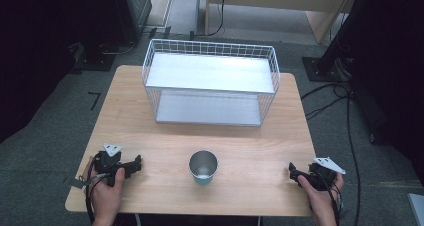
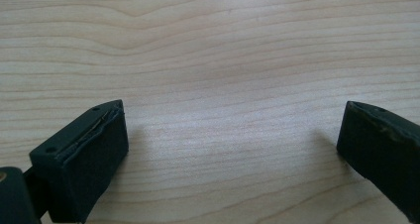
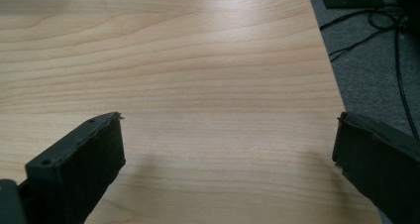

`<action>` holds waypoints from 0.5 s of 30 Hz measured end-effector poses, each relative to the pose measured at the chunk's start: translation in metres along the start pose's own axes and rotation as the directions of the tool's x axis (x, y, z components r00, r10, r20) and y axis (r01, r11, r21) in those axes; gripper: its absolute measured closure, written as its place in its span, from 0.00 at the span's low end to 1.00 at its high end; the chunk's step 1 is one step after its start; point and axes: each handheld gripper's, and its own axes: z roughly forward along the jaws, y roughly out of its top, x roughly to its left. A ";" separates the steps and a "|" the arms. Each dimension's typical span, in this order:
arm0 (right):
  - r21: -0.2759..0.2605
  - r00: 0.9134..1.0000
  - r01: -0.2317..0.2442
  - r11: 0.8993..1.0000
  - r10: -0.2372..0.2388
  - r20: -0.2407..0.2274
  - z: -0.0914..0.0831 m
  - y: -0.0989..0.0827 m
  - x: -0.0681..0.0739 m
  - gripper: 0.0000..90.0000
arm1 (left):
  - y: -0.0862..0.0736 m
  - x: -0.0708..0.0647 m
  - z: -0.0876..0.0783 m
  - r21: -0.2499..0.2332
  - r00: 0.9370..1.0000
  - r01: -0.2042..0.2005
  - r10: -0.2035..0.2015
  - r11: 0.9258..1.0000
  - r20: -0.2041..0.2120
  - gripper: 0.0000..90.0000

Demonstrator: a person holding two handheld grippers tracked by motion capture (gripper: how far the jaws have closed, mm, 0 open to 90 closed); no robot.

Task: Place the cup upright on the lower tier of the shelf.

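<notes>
1. Two grippers sit low at the table's (image 1: pixel 150 131) near corners: left gripper (image 1: pixel 136 164), right gripper (image 1: pixel 293 172); both jaws spread wide, nothing held.
2. Metal cup (image 1: pixel 203 167) stands upright between them, open, well short of the wire shelf rack (image 1: pixel 210 81).
3. Risk: a careless sideways reach could tip the cup.

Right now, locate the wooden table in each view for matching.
High view: the wooden table fills the middle, bearing a wire rack and a metal cup.
Left gripper view: its top lies beyond the open left claw.
Right gripper view: its top reaches its right edge, grey floor beside, past the open right claw.
Shared landmark: pale wood grain.
</notes>
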 end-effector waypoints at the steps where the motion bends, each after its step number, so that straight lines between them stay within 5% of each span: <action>1: 0.005 1.000 -0.011 1.000 0.011 0.004 0.000 0.000 0.000 0.00 | 0.000 0.000 0.000 0.000 1.000 0.000 0.000 1.000 0.000 0.00; 9: -0.016 0.998 -0.050 0.999 0.049 -0.025 -0.003 0.001 0.003 0.00 | 0.000 0.000 0.000 0.000 1.000 0.000 0.000 1.000 0.000 0.00; 15: -0.034 0.999 0.000 0.999 -0.002 -0.049 -0.007 0.004 0.019 0.00 | 0.000 0.000 0.000 0.000 1.000 0.000 0.000 1.000 0.000 0.00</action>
